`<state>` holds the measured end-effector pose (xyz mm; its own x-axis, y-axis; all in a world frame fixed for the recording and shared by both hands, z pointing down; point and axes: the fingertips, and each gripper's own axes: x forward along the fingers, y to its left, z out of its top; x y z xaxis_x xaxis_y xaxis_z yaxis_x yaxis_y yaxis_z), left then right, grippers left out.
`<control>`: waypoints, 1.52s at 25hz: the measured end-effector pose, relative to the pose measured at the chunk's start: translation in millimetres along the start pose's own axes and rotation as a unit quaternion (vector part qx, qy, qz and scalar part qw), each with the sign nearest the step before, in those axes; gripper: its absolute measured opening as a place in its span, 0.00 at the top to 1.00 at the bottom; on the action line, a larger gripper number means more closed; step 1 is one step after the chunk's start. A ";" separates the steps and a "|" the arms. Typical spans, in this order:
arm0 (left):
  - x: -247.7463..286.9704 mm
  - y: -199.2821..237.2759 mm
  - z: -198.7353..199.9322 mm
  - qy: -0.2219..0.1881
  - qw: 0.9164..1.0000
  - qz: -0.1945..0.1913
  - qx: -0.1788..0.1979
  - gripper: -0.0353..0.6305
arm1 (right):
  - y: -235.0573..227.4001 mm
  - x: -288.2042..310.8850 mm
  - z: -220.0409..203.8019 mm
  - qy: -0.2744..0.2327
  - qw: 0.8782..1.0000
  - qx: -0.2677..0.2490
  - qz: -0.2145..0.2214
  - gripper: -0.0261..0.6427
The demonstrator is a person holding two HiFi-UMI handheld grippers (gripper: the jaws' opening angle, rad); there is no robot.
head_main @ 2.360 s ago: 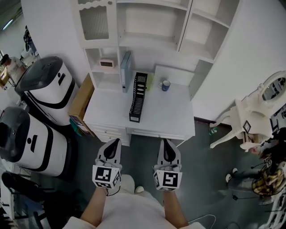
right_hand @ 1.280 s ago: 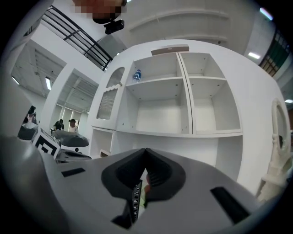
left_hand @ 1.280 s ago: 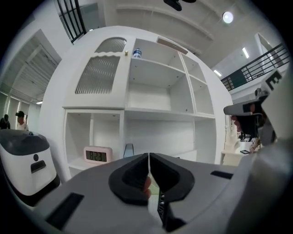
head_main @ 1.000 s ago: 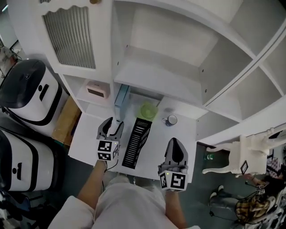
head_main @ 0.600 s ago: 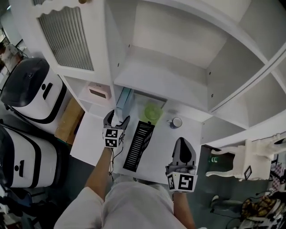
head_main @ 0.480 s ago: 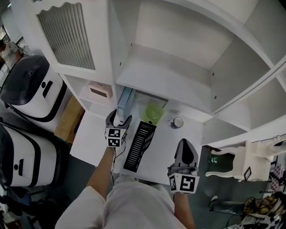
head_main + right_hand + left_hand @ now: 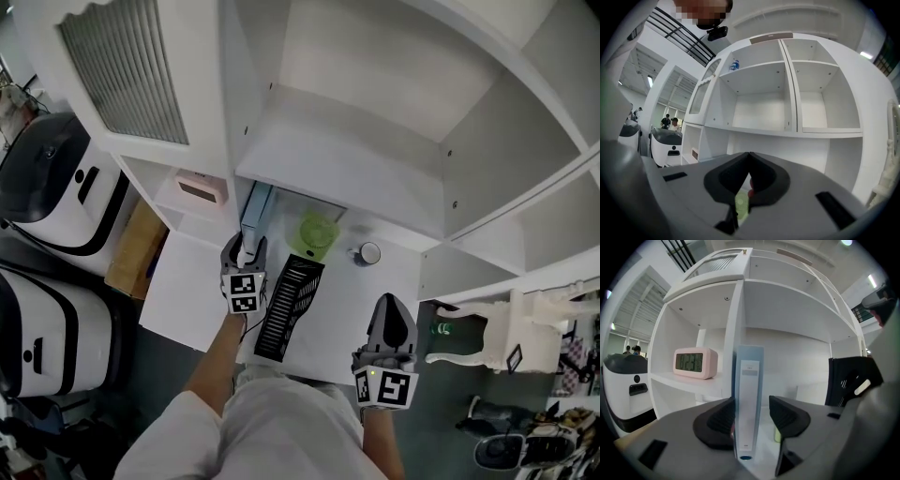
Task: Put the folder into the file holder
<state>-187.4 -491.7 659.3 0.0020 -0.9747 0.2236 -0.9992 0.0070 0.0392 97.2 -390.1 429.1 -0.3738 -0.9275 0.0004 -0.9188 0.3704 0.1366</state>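
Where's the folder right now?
In the head view the folder stands upright at the back of the desk, between the clock and the file holder; the left gripper's jaws, which have just been closing, flank it.

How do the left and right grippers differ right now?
The left gripper has its jaws apart around the upright pale blue folder, and they have just been closing; the right gripper has its jaws together, empty. The left gripper reaches to the back of the white desk; the right gripper hangs near its front edge. Both point toward the white shelves.
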 end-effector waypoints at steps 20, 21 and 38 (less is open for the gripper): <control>48.6 -14.9 5.5 0.019 0.999 0.024 0.019 0.74 | -20.3 -11.4 -10.3 0.018 0.999 -0.014 -0.027 0.96; 46.4 -14.1 6.3 0.018 0.999 0.023 0.016 0.74 | -21.7 -12.5 -10.7 0.019 0.999 -0.013 -0.028 0.96; -41.9 4.1 57.0 0.011 1.000 -0.021 0.018 0.75 | 26.6 -7.1 2.6 -0.012 1.000 0.010 -0.008 0.96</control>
<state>-193.8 -463.5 594.6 0.0437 -0.9686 0.2449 -0.9990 -0.0418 0.0130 75.1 -373.6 430.1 -0.3625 -0.9316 -0.0255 -0.9266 0.3574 0.1169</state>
